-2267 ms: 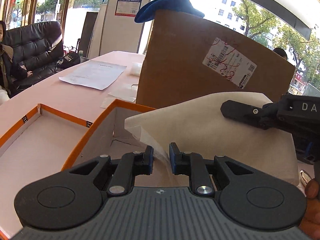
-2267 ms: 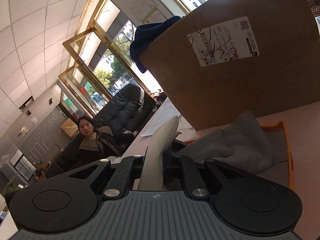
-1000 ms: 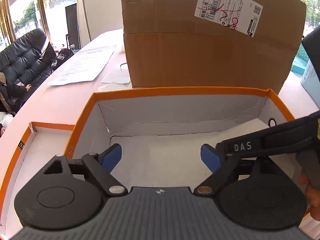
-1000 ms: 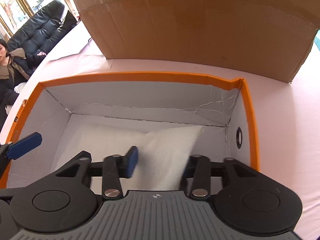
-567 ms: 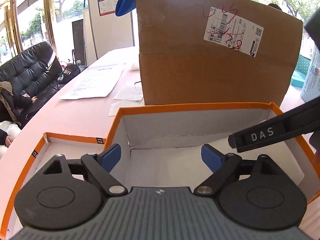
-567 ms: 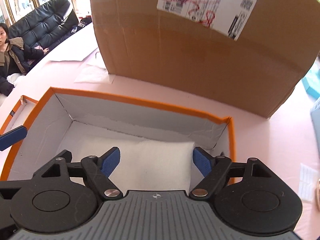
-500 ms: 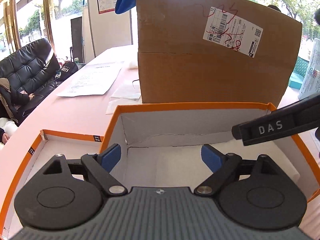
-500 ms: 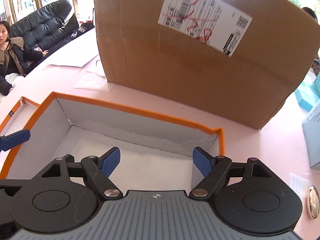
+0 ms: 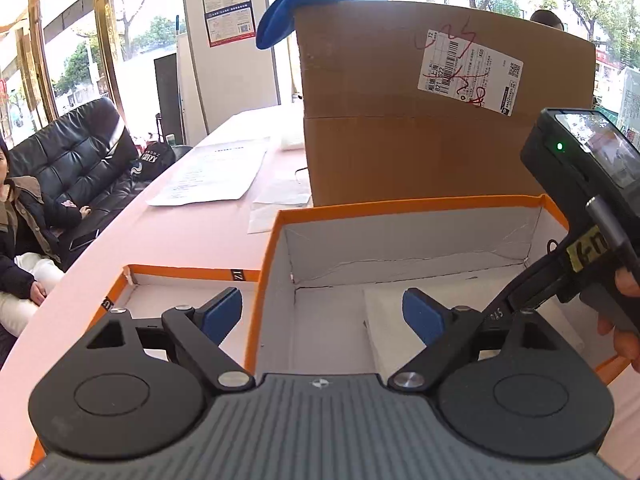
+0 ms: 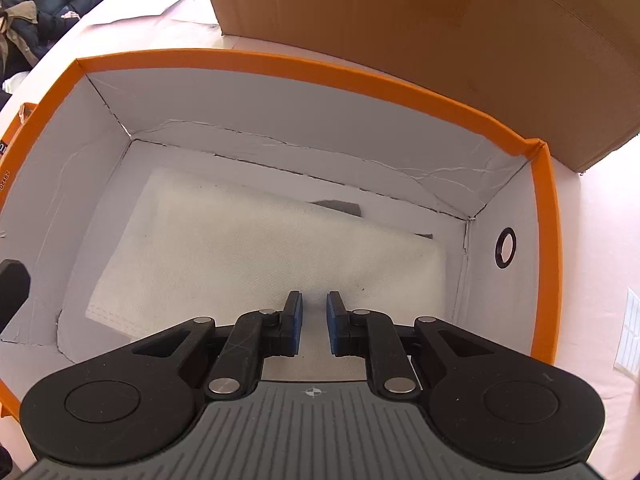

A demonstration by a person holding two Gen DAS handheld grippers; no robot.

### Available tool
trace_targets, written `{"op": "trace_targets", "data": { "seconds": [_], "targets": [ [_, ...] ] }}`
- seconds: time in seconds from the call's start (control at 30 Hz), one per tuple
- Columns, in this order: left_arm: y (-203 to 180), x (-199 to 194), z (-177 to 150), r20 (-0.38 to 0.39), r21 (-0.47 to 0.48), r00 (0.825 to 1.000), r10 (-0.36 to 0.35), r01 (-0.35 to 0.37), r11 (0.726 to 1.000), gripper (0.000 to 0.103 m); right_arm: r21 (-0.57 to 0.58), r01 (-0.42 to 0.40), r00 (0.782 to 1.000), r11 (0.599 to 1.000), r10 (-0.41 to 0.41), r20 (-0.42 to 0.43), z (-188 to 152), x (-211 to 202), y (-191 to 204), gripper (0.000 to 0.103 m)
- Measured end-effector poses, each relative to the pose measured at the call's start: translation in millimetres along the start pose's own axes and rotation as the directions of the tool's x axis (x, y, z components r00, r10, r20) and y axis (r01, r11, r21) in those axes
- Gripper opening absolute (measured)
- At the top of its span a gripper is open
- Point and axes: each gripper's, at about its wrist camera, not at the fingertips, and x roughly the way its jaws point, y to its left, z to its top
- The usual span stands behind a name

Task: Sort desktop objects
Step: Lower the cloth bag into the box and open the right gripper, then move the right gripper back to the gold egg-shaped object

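Currently, the left gripper (image 9: 322, 314) sits at the bottom centre of the left wrist view with its blue-padded fingers (image 9: 224, 312) spread wide and nothing between them; one pad lies over the orange box lid (image 9: 132, 280) at lower left, the other over the open orange shoe box (image 9: 400, 206) at centre right. Inside the box, a white cloth bag (image 10: 256, 256) lies flat on the floor, filling most of it in the right wrist view, its lower left corner slightly lifted over a torn bit of lining. The right gripper (image 10: 314, 322) is at the bottom centre of that view, above the near edge of the bag, fingers drawn close with only a narrow gap; nothing is visibly caught between the pads, and whether they touch the bag cannot be told. In the left wrist view the right gripper's body (image 9: 576, 216) enters from the right edge, tilted down into the box, with fingers of the person's hand (image 9: 624, 340) wrapped around its handle. Behind the shoe box, in the upper half of both views, stands a large brown cardboard carton (image 9: 440, 120) with a shipping label (image 9: 470, 74) and a blue cloth (image 9: 308, 4) draped on its top left corner. Papers (image 9: 216, 176) lie on the pink table (image 9: 180, 248) at centre left.
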Motion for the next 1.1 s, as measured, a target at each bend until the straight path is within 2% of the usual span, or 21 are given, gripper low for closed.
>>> {"op": "trace_targets", "data": {
  "seconds": [0.07,0.13,0.17,0.23,0.3,0.37,0.4,0.43,0.57,0.7,0.77,0.9,1.03,1.1],
  "targets": [
    [1.1,-4.6,1.7,0.004,-0.002,1.0,0.008,-0.008,1.0,0.087,0.028,-0.029,0.999,0.999,0.028,0.032,-3.7,-9.0,-6.5,0.015],
    [-1.1,-8.6,5.2,0.01,-0.015,1.0,-0.006,0.006,1.0,0.087,0.034,-0.076,0.991,0.996,0.072,0.116,-13.3,-28.8,-15.2,0.031],
    [-4.0,-9.8,6.7,0.008,-0.021,1.0,-0.023,0.024,0.999,0.087,0.039,-0.104,0.98,0.994,0.096,0.176,-20.3,-42.2,-20.9,0.037],
    [-13.8,-10.8,9.4,-0.007,-0.031,0.997,-0.072,0.072,0.997,0.087,0.033,-0.162,0.944,0.986,0.145,0.297,-38.1,-70.0,-33.3,0.061],
    [-29.1,-11.9,10.0,-0.018,-0.043,0.993,-0.117,0.116,0.992,0.089,0.031,-0.195,0.895,0.98,0.165,0.414,-61.1,-98.5,-47.5,0.07],
    [-46.8,-14.3,9.1,-0.013,-0.043,0.988,-0.153,0.152,0.987,0.095,0.039,-0.2,0.847,0.979,0.153,0.509,-80.9,-121.0,-62.5,0.077],
    [-56.0,-16.5,8.0,-0.002,-0.038,0.986,-0.168,0.167,0.985,0.098,0.045,-0.196,0.826,0.98,0.14,0.546,-93.5,-129.8,-70.2,0.084],
    [-65.8,-19.4,6.8,0.015,-0.025,0.983,-0.181,0.181,0.983,0.103,0.054,-0.19,0.805,0.98,0.124,0.581,-106.2,-137.4,-78.9,0.088],
    [-116.7,-35.2,5.4,0.102,0.069,0.965,-0.24,0.234,0.97,0.103,0.118,-0.178,0.741,0.977,0.054,0.67,-153.2,-153.6,-115.1,0.098],
    [-174.5,-52.7,11.0,0.152,0.136,0.933,-0.325,0.306,0.942,0.103,0.24,-0.165,0.696,0.957,-0.059,0.715,-190.3,-151.5,-158.1,0.102],
    [-205.2,-60.9,13.1,0.164,0.164,0.911,-0.378,0.353,0.921,0.103,0.3,-0.156,0.687,0.941,-0.115,0.717,-208.9,-154.3,-187.0,0.103],
    [-260.1,-66.0,14.1,0.164,0.212,0.873,-0.46,0.424,0.881,0.103,0.414,-0.128,0.697,0.901,-0.216,0.684,-239.4,-157.9,-241.8,0.103],
    [-314.3,-58.5,13.3,0.126,0.244,0.847,-0.517,0.479,0.843,0.103,0.518,-0.136,0.7,0.845,-0.288,0.653,-274.5,-157.3,-294.9,0.103],
    [-338.4,-49.2,12.4,0.105,0.253,0.842,-0.53,0.492,0.833,0.103,0.566,-0.171,0.711,0.806,-0.297,0.638,-289.8,-151.6,-319.8,0.103]
  ]
}}
